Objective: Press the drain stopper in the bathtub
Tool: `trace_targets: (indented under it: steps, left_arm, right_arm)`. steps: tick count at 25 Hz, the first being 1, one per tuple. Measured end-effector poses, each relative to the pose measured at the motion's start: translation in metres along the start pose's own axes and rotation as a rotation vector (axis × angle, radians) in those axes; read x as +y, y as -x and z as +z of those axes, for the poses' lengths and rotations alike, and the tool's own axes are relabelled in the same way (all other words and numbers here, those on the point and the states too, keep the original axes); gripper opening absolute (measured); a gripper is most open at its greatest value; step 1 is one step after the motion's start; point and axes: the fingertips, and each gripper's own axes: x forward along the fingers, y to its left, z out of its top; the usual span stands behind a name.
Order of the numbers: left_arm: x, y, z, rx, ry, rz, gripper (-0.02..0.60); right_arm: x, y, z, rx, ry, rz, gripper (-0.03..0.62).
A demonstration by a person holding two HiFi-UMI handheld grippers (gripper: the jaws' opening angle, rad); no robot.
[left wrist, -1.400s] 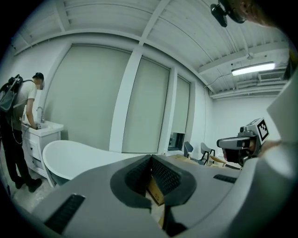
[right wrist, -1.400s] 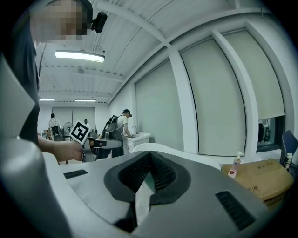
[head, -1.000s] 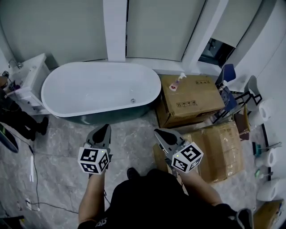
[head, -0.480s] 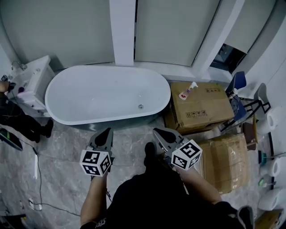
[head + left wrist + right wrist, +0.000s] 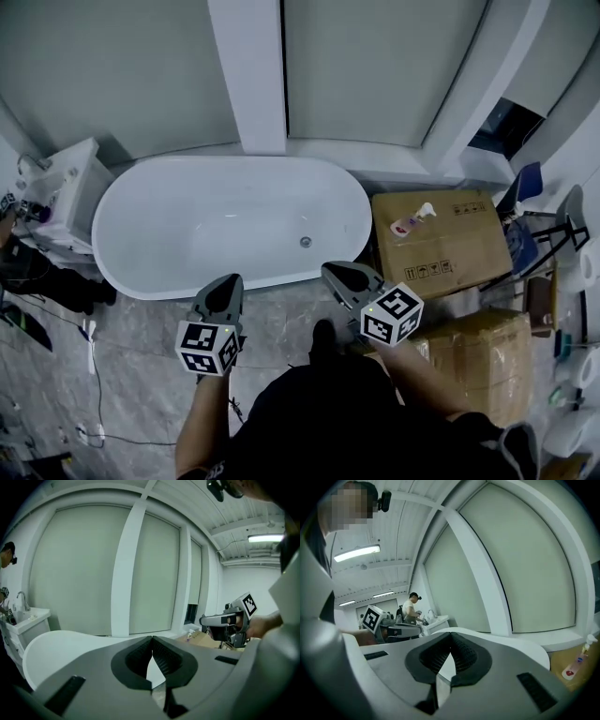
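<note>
A white oval bathtub [image 5: 169, 183] stands against the window wall, its small round drain stopper [image 5: 306, 242] on the tub floor near the right end. My left gripper [image 5: 226, 291] hovers over the floor just in front of the tub's near rim, jaws shut and empty. My right gripper [image 5: 339, 275] hangs by the tub's near right corner, a short way in front of the stopper, also shut with nothing in it. The left gripper view shows its jaws [image 5: 152, 641] touching at the tips above the tub rim [image 5: 70, 639]; the right gripper view shows the same [image 5: 450, 637].
A white sink cabinet [image 5: 58, 192] stands left of the tub, with a person [image 5: 409, 609] at it. Right of the tub sit cardboard boxes [image 5: 441, 248], one bearing a spray bottle [image 5: 412, 222]. Chairs [image 5: 534, 225] and paper rolls line the far right. A cable [image 5: 94, 375] trails on the marble floor.
I have stepped closer to the bathtub; both grippers have moved forward to the tub's near rim. Both stayed shut.
</note>
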Motion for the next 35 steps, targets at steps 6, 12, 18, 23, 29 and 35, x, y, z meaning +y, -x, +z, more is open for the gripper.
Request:
trace_targets:
  steps: [6, 12, 18, 23, 29, 35]
  left_arm:
    - [0.023, -0.085, 0.025, 0.033, 0.021, 0.04, 0.014]
    - [0.05, -0.147, 0.056, 0.015, 0.036, 0.05, 0.014]
    - [0.103, -0.196, 0.075, -0.001, 0.045, 0.005, 0.014]
    - [0.151, -0.228, 0.09, 0.006, 0.01, -0.069, 0.014]
    - [0.179, -0.26, 0.097, 0.001, -0.01, -0.13, 0.014]
    - [0.19, -0.28, 0.069, 0.048, 0.054, -0.158, 0.015]
  right_arm:
    - [-0.072, -0.049, 0.03, 0.041, 0.001, 0.068, 0.014]
    - [-0.117, -0.09, 0.052, 0.076, 0.027, 0.099, 0.014]
    - [-0.151, -0.144, 0.064, 0.1, 0.017, 0.036, 0.014]
    - [-0.164, -0.187, 0.085, 0.098, 0.023, -0.049, 0.014]
    - [-0.183, -0.221, 0.085, 0.131, 0.011, -0.105, 0.014]
    - [-0.2, -0.246, 0.075, 0.188, -0.027, -0.122, 0.014]
